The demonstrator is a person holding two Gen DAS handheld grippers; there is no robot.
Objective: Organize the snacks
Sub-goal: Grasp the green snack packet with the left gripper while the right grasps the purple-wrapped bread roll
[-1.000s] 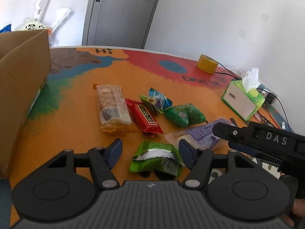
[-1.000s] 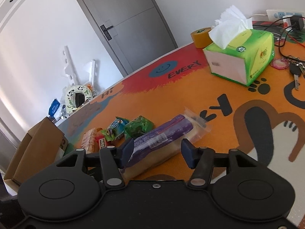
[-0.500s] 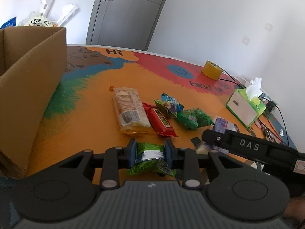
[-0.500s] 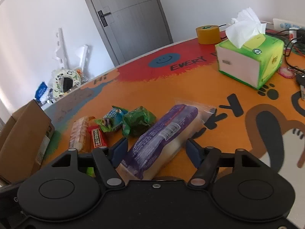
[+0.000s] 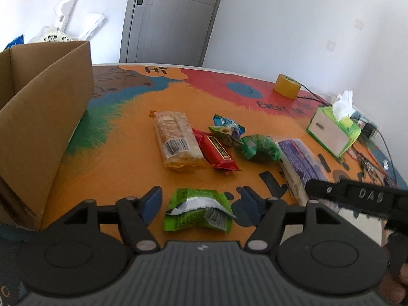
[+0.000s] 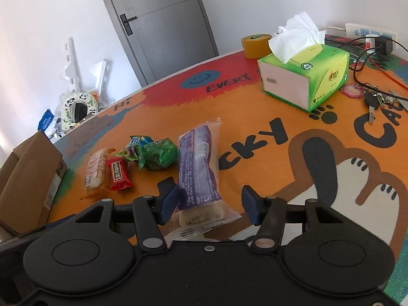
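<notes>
The left gripper (image 5: 200,202), clamped on the green packet (image 5: 197,213) half a second ago, is now spread wide, the packet lying loose between its fingers, right of the cardboard box (image 5: 43,117). The right gripper (image 6: 210,202) stays spread around the purple bar (image 6: 197,170), farther right.

White walls (image 5: 280,25), grey door (image 6: 163,23), colourful tabletop (image 6: 255,117)

six wrapped snacks (image 5: 198,212) lie flat near an open cardboard box (image 5: 43,117).
</notes>
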